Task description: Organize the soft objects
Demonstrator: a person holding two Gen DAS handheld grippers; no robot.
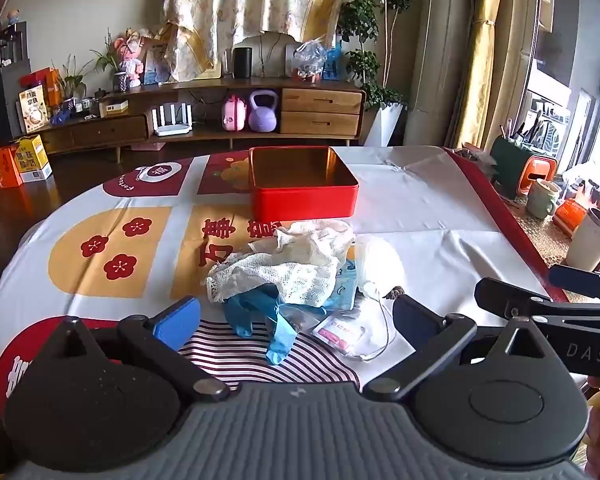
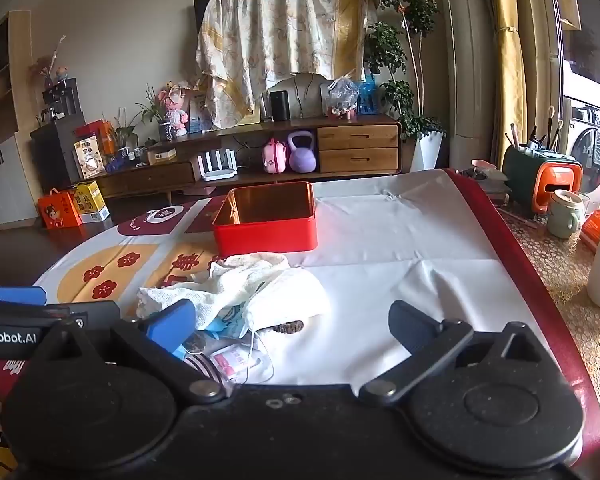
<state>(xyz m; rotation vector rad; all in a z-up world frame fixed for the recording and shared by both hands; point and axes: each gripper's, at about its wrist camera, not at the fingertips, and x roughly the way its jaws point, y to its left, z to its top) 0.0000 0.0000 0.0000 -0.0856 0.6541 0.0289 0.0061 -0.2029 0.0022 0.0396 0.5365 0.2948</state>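
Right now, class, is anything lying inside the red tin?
No: the red tin shows only its bare gold interior, and the soft pile lies on the tablecloth in front.

White letters "DAS" stand on the black body of the right gripper (image 1: 560,312) where it enters the left wrist view, and "enRobot.AI", cut off at the picture's edge, stands on the left gripper (image 2: 8,338) in the right wrist view. The printed cloth (image 1: 112,248) on the worktop carries large red Chinese characters, partly covered, and a round emblem (image 1: 158,172) with small Latin lettering too small to read. The yellow carton (image 1: 32,158) on the floor bears dark Chinese characters.
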